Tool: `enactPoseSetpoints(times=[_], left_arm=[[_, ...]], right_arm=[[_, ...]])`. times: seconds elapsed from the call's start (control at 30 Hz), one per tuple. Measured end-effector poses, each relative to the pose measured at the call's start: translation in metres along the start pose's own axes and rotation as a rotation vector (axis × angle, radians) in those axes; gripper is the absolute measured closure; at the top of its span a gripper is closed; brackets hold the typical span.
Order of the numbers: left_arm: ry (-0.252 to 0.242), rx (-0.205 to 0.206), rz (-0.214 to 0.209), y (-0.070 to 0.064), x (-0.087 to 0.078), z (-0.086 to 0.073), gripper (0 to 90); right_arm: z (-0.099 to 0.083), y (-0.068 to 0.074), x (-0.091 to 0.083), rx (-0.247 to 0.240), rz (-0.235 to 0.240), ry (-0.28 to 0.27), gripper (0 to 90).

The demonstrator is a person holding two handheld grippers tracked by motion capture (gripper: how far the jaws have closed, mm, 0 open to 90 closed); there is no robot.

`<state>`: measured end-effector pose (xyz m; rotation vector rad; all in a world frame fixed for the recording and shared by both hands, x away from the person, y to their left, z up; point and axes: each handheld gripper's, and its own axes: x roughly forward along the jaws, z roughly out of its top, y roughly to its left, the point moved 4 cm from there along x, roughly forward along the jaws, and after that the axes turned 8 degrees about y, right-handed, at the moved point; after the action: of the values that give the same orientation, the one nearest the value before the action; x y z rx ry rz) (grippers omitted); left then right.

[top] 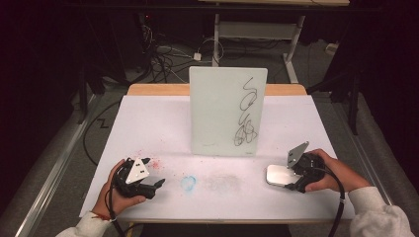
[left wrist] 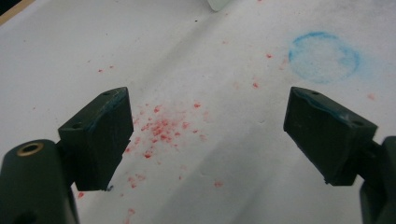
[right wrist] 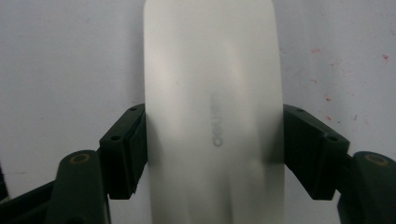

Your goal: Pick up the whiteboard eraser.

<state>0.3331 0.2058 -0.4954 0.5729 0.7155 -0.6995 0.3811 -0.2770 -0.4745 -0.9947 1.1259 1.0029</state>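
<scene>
Likely to slip: right tool (right wrist: 214,140) clamped on smooth white rounded eraser block (right wrist: 212,93), flat on white worktop (top: 163,123) before scribbled upright whiteboard (top: 217,113). Left tool (left wrist: 208,135) wide open, empty. Risks toppling board if pressed hard.

The high view looks forward and down across the white-covered desk (top: 148,123) from the person's side, taking in its whole top and the upright whiteboard (top: 228,111) at mid-desk. The left gripper view sits low and close to the desk surface this side of the whiteboard, facing a blue ring mark (left wrist: 324,57) and red specks (left wrist: 161,128); the high view shares both marks. The right gripper view looks steeply down at very close range on a white eraser (right wrist: 212,116), which the high view shows right of the blue ring mark (top: 188,182).
</scene>
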Motion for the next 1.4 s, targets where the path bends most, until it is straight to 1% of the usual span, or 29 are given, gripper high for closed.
enactPoseSetpoints(times=[0.17, 0.2, 0.23, 0.27, 0.33, 0.4, 0.43, 0.47, 0.5, 0.53, 0.6, 0.67, 0.7, 0.73, 0.8, 0.83, 0.87, 0.97, 1.0, 1.07, 1.1, 1.13, 1.2, 1.23, 1.27, 1.3, 1.33, 1.37, 1.4], left_arm=[[-0.008, -0.001, -0.003, 0.0, -0.001, 0.001, 15.1], [-0.009, -0.005, -0.007, 0.0, -0.001, 0.001, 15.2], [-0.012, -0.011, -0.014, 0.0, -0.001, 0.0, 15.2], [-0.01, -0.026, -0.014, 0.0, -0.001, 0.0, 15.1], [-0.018, -0.023, -0.005, 0.002, -0.002, 0.0, 15.2], [-0.02, -0.023, -0.003, 0.002, -0.002, 0.001, 15.2], [-0.02, -0.024, 0.0, 0.002, -0.002, 0.001, 15.2], [-0.023, -0.026, 0.003, 0.002, -0.003, 0.001, 15.1], [-0.023, -0.026, 0.003, 0.002, -0.003, 0.001, 15.2], [-0.025, -0.027, 0.003, 0.002, -0.003, 0.001, 15.2], [-0.028, -0.035, -0.008, 0.003, -0.003, 0.0, 15.2], [-0.022, -0.052, -0.011, 0.004, -0.002, 0.0, 15.2], [-0.022, -0.052, -0.011, 0.004, -0.002, 0.0, 15.1], [-0.025, -0.057, -0.011, 0.005, -0.002, 0.0, 15.2], [-0.024, -0.057, -0.01, 0.004, -0.002, 0.0, 15.2], [-0.029, -0.046, -0.001, 0.005, -0.003, 0.0, 15.2], [-0.028, -0.053, -0.006, 0.004, -0.003, 0.0, 15.2], [-0.029, -0.054, -0.002, 0.004, -0.003, 0.0, 15.2], [-0.031, -0.054, -0.002, 0.005, -0.004, 0.0, 15.2], [-0.029, -0.055, 0.0, 0.005, -0.003, 0.0, 15.2], [-0.029, -0.053, 0.0, 0.004, -0.003, 0.0, 15.2], [-0.029, -0.052, 0.0, 0.004, -0.003, 0.001, 15.2], [-0.029, -0.039, 0.006, 0.005, -0.002, 0.001, 15.2], [-0.029, -0.039, 0.006, 0.005, -0.002, 0.001, 15.2], [-0.025, -0.038, 0.007, 0.004, -0.002, 0.001, 15.2], [-0.025, -0.038, 0.007, 0.004, -0.002, 0.001, 15.2], [-0.025, -0.038, 0.008, 0.004, -0.002, 0.001, 15.2], [-0.025, -0.037, 0.007, 0.004, -0.001, 0.001, 15.2], [-0.026, -0.037, 0.006, 0.004, -0.001, 0.001, 15.2]], right_arm=[[-0.001, 0.004, -0.002, 0.006, -0.022, -0.016, 31.1], [0.0, 0.006, -0.005, 0.005, -0.032, -0.062, 31.1], [0.001, 0.007, -0.007, 0.016, -0.047, -0.086, 31.1], [0.003, 0.007, -0.009, 0.035, -0.069, -0.109, 31.1], [0.007, 0.008, -0.015, 0.077, -0.128, -0.165, 31.1], [0.012, 0.007, -0.021, 0.103, -0.176, -0.232, 31.1], [0.012, 0.007, -0.021, 0.103, -0.176, -0.232, 31.1], [0.019, 0.008, -0.025, 0.134, -0.21, -0.276, 31.1], [0.019, 0.008, -0.025, 0.134, -0.21, -0.276, 31.1], [0.026, 0.008, -0.029, 0.172, -0.254, -0.321, 31.1], [0.035, 0.008, -0.033, 0.235, -0.285, -0.38, 31.1], [0.044, 0.009, -0.037, 0.267, -0.302, -0.452, 31.1], [0.044, 0.009, -0.037, 0.267, -0.302, -0.452, 31.1], [0.052, 0.009, -0.04, 0.288, -0.324, -0.501, 31.1], [0.058, 0.007, -0.042, 0.297, -0.371, -0.518, 31.1], [0.058, 0.007, -0.042, 0.297, -0.371, -0.518, 31.1], [0.064, 0.004, -0.044, 0.306, -0.413, -0.532, 31.1], [0.069, 0.0, -0.049, 0.328, -0.446, -0.572, 31.1], [0.069, 0.0, -0.049, 0.328, -0.446, -0.572, 31.1], [0.072, -0.003, -0.051, 0.341, -0.487, -0.585, 31.1], [0.073, -0.005, -0.054, 0.353, -0.507, -0.617, 31.2], [0.073, -0.005, -0.054, 0.353, -0.507, -0.617, 31.2], [0.077, -0.008, -0.058, 0.358, -0.564, -0.642, 31.1], [0.077, -0.008, -0.058, 0.358, -0.564, -0.642, 31.1], [0.081, -0.009, -0.062, 0.379, -0.606, -0.659, 31.1], [0.083, -0.01, -0.064, 0.387, -0.625, -0.671, 31.1], [0.083, -0.01, -0.064, 0.387, -0.625, -0.671, 31.1], [0.086, -0.01, -0.066, 0.396, -0.644, -0.682, 31.1], [0.09, -0.012, -0.07, 0.414, -0.676, -0.695, 31.1]])
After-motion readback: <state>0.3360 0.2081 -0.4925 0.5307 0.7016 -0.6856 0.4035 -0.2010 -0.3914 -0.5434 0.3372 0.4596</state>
